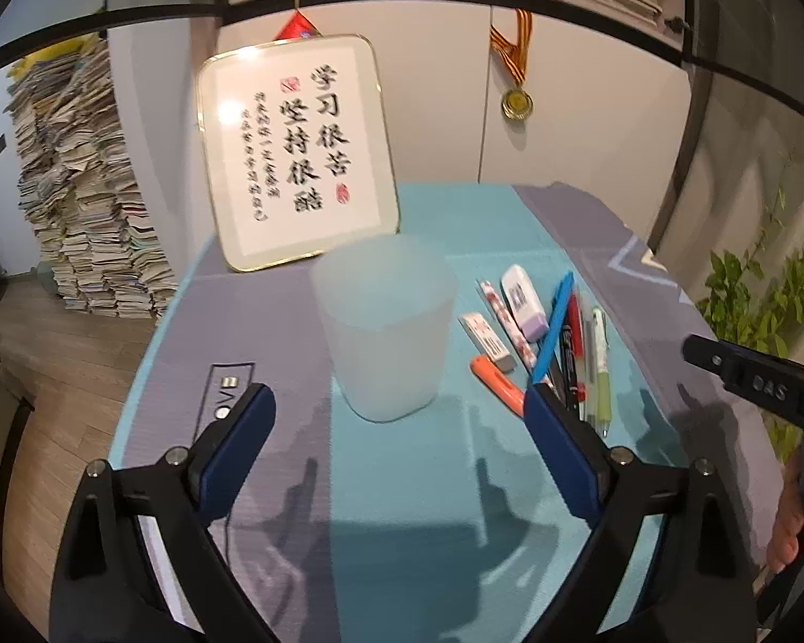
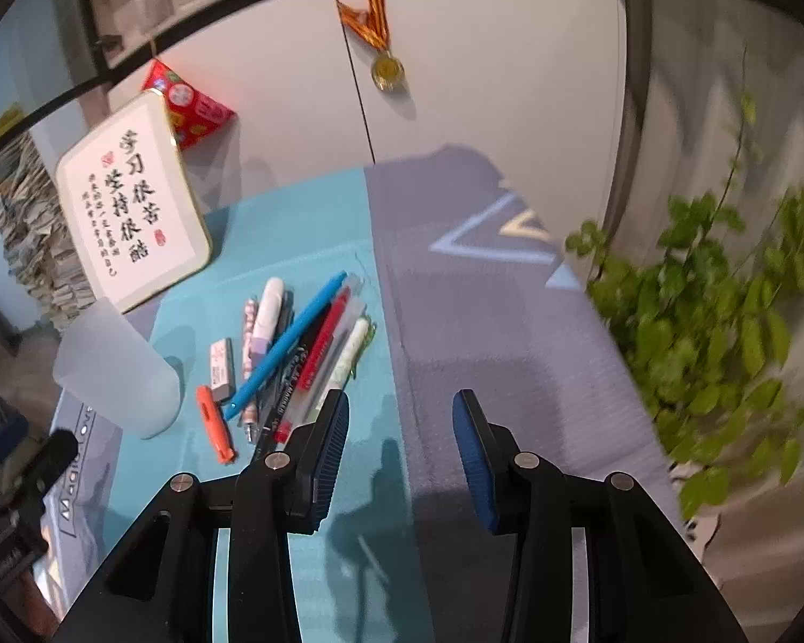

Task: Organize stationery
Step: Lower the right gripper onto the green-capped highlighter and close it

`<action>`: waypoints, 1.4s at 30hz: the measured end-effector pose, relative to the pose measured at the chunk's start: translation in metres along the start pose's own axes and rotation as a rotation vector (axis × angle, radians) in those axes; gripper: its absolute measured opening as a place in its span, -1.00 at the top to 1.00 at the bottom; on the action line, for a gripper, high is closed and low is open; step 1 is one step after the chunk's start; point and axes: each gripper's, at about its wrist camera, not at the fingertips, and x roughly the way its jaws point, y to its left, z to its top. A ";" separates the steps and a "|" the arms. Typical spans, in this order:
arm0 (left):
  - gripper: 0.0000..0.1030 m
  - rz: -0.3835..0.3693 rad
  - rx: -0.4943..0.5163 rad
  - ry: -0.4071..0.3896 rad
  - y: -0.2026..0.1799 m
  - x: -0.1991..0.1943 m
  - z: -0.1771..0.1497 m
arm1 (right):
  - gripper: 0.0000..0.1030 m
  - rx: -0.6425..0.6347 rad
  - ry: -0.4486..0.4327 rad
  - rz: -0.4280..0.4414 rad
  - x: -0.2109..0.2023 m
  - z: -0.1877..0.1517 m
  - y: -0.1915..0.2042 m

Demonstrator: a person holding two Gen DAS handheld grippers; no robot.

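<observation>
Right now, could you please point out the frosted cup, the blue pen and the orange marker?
frosted cup [image 1: 386, 332]: left wrist view, middle of its side wall.
blue pen [image 2: 289, 343]: right wrist view, middle of the barrel.
orange marker [image 2: 214, 423]: right wrist view, mid-body.

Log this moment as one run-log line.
left gripper: open, empty | right gripper: open, empty | cup: upright, empty | pens: on mat

I am in a home study: a towering stack of books [image 1: 80, 203], a framed calligraphy board [image 1: 300, 150], a hanging medal [image 1: 517, 102], shelves above my desk
</observation>
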 end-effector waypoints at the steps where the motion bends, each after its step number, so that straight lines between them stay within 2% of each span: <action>1: -0.77 0.000 0.006 0.006 -0.002 0.002 0.000 | 0.16 0.005 0.016 0.008 0.005 0.001 -0.001; 7: -0.52 -0.024 0.045 0.062 -0.016 0.020 -0.001 | 0.16 -0.027 0.090 0.059 0.034 0.008 0.012; 16: -0.51 -0.001 0.039 0.069 -0.012 0.029 0.003 | 0.16 -0.053 0.163 0.039 0.071 0.016 0.027; 24: -0.51 -0.026 0.064 0.066 -0.020 0.028 0.004 | 0.16 -0.066 0.181 0.031 0.088 0.021 0.035; 25: -0.51 -0.032 0.067 0.068 -0.020 0.028 0.004 | 0.24 -0.077 0.179 0.024 0.089 0.021 0.038; 26: -0.52 -0.036 0.070 0.068 -0.021 0.027 0.004 | 0.43 -0.089 0.180 0.026 0.089 0.021 0.039; 31: -0.52 -0.055 0.054 0.057 -0.018 0.021 0.010 | 0.46 -0.188 0.176 0.005 0.086 0.014 0.045; 39: -0.52 -0.108 0.061 0.063 -0.030 0.019 0.012 | 0.50 -0.170 0.237 0.035 0.056 -0.009 0.009; 42: -0.52 -0.133 0.073 0.055 -0.039 0.014 0.011 | 0.76 -0.152 0.256 0.042 0.041 -0.021 -0.008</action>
